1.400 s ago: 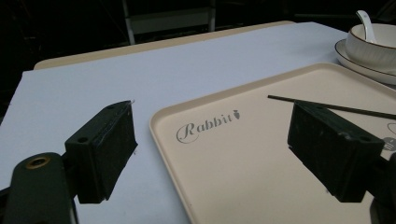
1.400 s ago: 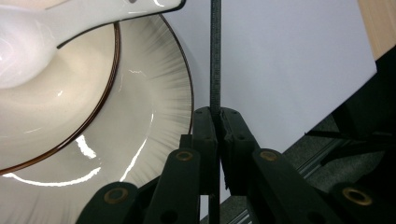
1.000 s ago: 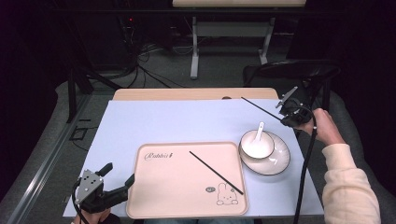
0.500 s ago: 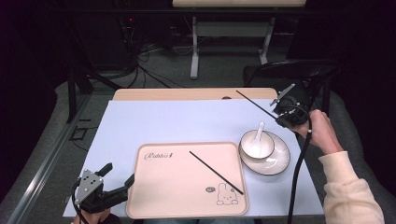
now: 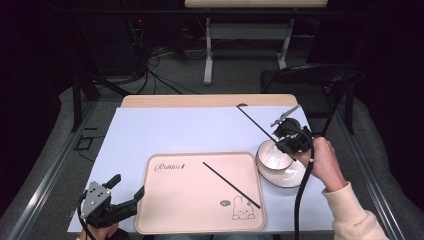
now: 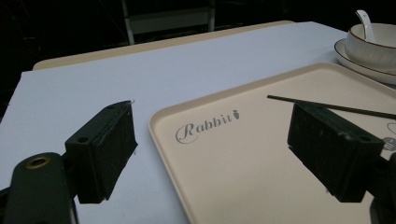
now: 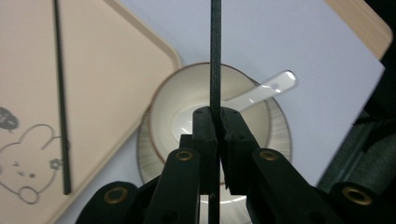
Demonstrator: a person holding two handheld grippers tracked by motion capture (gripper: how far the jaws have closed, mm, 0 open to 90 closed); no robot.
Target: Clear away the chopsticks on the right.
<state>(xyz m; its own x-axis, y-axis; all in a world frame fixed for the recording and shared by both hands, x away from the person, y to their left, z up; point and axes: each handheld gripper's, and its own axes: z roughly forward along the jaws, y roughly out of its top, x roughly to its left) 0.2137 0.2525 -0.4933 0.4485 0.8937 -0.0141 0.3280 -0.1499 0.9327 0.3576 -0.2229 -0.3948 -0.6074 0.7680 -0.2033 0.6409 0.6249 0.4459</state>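
Observation:
My right gripper (image 5: pixel 281 137) (image 7: pixel 215 116) is shut on a black chopstick (image 5: pixel 252 120) (image 7: pixel 215 56), which sticks out past the jaws toward the table's far edge. It hovers over a white bowl (image 5: pixel 276 161) (image 7: pixel 180 109) on a saucer, with a white spoon (image 7: pixel 268 87) resting in the bowl. A second black chopstick (image 5: pixel 231 184) (image 7: pixel 60 102) (image 6: pixel 331 107) lies diagonally on the beige rabbit tray (image 5: pixel 175 200) (image 6: pixel 224 158). My left gripper (image 5: pixel 128 186) (image 6: pixel 215 140) stands open by the tray's near left corner, jaws wide with nothing between them.
A pale blue mat (image 5: pixel 190 130) covers the wooden table (image 5: pixel 200 101). The bowl (image 6: pixel 373 44) and spoon (image 6: pixel 364 21) sit right of the tray. A black folding chair (image 5: pixel 320 80) stands behind the table's far right corner. The right gripper's cable (image 5: pixel 300 200) hangs beside the bowl.
My right gripper has carried its chopstick left and toward me, from beyond the bowl's far right to above the bowl. The left gripper, the tray and its chopstick have stayed put.

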